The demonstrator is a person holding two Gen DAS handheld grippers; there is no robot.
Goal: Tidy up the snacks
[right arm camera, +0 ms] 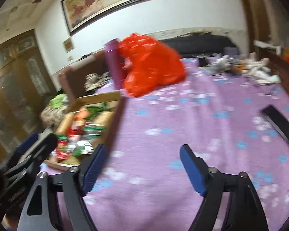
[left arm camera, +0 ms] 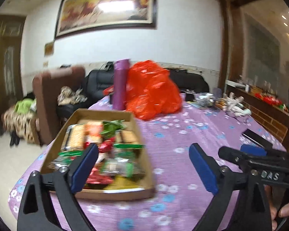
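While both claws stand wide with nothing between their pads, the relation that matters is where the cardboard box [left arm camera: 107, 150] of snacks lies from each. The left gripper [left arm camera: 143, 165] has the box just ahead at about eleven o'clock, its left pad overlapping the near packets in the picture; contact cannot be judged through the blur. The box's long axis runs away from the claw, toward the purple roll [left arm camera: 121, 84] and the red plastic bag [left arm camera: 154, 90] at twelve. From the right gripper [right arm camera: 142, 167] the same box sits off at ten o'clock, with bare flowered tablecloth [right arm camera: 202, 115] straight ahead. By my reading the left hand is nearer; the snacks appear already gathered inside the box.
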